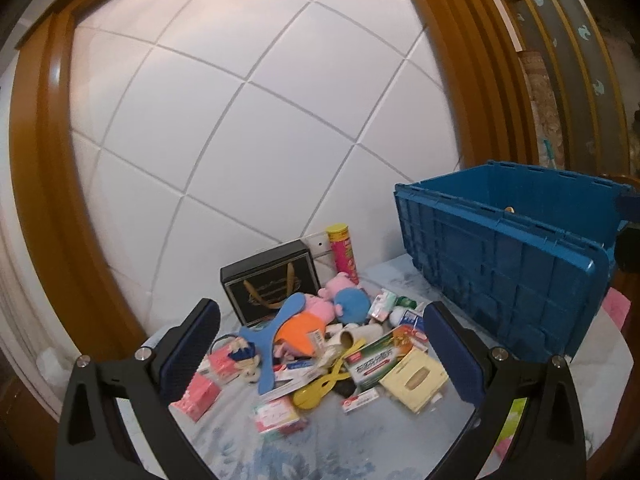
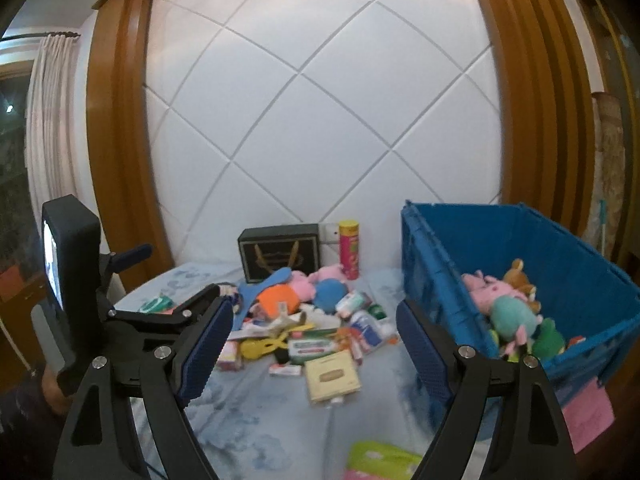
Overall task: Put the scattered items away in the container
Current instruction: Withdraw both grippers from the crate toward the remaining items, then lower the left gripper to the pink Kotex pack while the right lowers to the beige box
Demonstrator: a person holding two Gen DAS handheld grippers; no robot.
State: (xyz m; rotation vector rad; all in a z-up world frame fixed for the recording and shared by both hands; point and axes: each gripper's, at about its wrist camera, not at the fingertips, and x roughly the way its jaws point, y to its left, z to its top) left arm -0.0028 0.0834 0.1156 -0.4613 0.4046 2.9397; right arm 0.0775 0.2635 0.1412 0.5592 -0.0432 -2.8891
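A pile of scattered items lies on the pale blue bedsheet (image 1: 340,440): a blue hanger (image 1: 276,336), pink plush toys (image 1: 340,286), a blue ball (image 1: 351,305), yellow clips (image 1: 324,384), medicine boxes (image 1: 376,360) and a cream box (image 1: 414,380). The blue crate (image 1: 516,264) stands to the right; in the right wrist view it (image 2: 432,264) holds plush toys (image 2: 508,304). My left gripper (image 1: 320,344) is open and empty above the pile. My right gripper (image 2: 316,344) is open and empty, left of the crate. The left gripper's body (image 2: 132,320) shows at left.
A black gift box (image 1: 272,280) and a pink and yellow tube can (image 1: 344,252) stand against the white padded headboard. A green packet (image 2: 380,460) lies near the front edge. Pink paper (image 2: 588,412) lies by the crate's corner. Wooden frames flank the headboard.
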